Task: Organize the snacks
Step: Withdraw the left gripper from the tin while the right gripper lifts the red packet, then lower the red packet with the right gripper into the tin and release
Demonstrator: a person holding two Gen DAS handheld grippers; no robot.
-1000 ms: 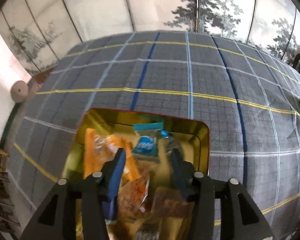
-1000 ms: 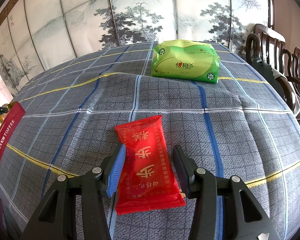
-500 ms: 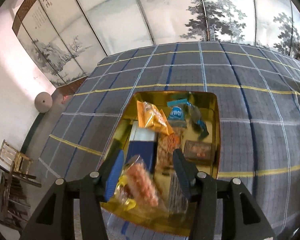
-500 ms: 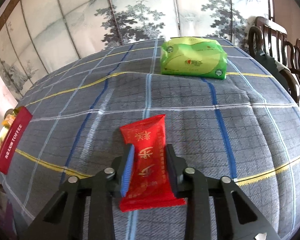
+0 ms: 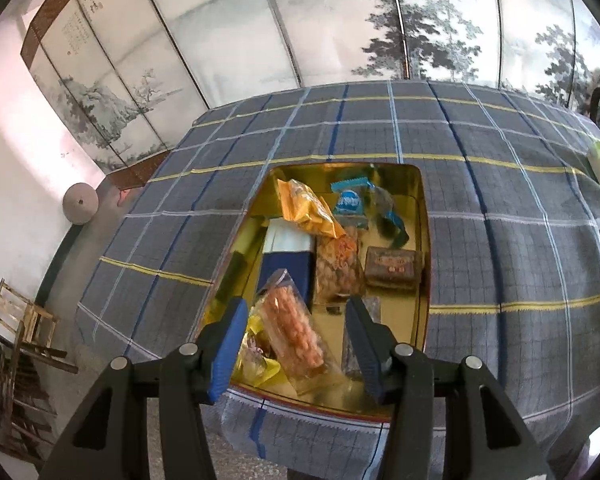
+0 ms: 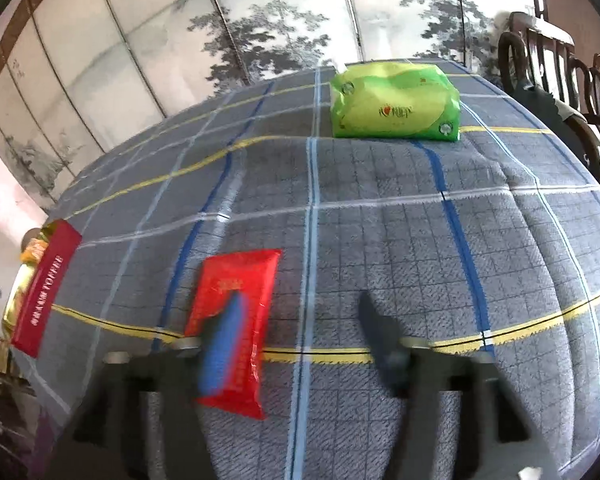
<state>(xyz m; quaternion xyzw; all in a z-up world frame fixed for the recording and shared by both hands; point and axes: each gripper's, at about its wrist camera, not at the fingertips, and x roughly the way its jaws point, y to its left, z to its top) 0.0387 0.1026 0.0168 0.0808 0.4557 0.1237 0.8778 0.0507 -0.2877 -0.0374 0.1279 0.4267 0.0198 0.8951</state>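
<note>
Nearest in the left wrist view, the left claw (image 5: 296, 344) stood wide open and held nothing, its blue pads spread above the near end of the gold tin (image 5: 423, 248) at the lower centre of the frame. Between the pads lay a clear packet of orange snacks (image 5: 296, 332), and beyond it in the tin sat a dark blue box (image 5: 288, 268), a brown wrapped bar (image 5: 394, 268), an orange bag (image 5: 306, 208) and a blue-and-white sweet (image 5: 350, 202).

Similarly, the right claw (image 6: 300, 328) was blurred in the right wrist view but plainly open and empty. The red packet (image 6: 240, 280) lay flat on the plaid worktop (image 6: 380, 220) at the lower left of centre, partly behind the left pad rather than between the two. It looked light, thin and soft, with a glossy, slippery film; a grip across its narrow width near the middle seemed safest, since a pinch at a sealed end would probably let it droop or slide. At the left edge of that frame the tin's red side showed, well apart from the packet. Farthest, at the upper right, a green tissue pack (image 6: 394, 100) rested on the cloth before the painted screen (image 6: 260, 12).
</note>
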